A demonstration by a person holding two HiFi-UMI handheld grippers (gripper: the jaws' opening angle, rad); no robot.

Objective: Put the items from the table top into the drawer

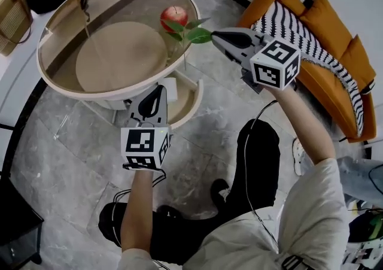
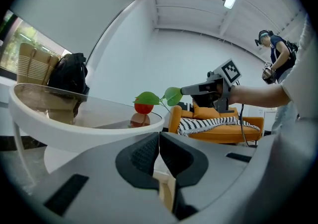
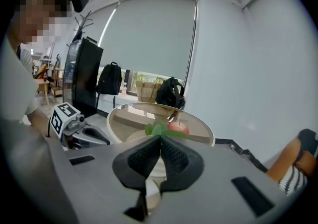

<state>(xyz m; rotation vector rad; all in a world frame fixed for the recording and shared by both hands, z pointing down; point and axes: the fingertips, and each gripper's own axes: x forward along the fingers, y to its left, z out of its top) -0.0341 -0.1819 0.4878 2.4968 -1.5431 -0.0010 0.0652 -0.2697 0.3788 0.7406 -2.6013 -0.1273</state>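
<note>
Glass tabletop (image 1: pixel 119 5) carries one item. Your left gripper (image 1: pixel 155 94) is clenched with nothing visible between the pads, parked at the mouth of the open drawer (image 1: pixel 196 98) under the near rim. The apple (image 1: pixel 173 16) rests on the glass near the right edge. The leafy sprig (image 1: pixel 194 34) is off the table, pinched by a leaf in your right gripper (image 1: pixel 216 35), stem trailing toward the drawer. The drawer lies down-left of those jaws, so mind the left gripper.

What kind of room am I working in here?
Probably a lounge or waiting corner of an office: an orange sofa with a striped blanket, a round glass coffee table, and a roller blind.
</note>
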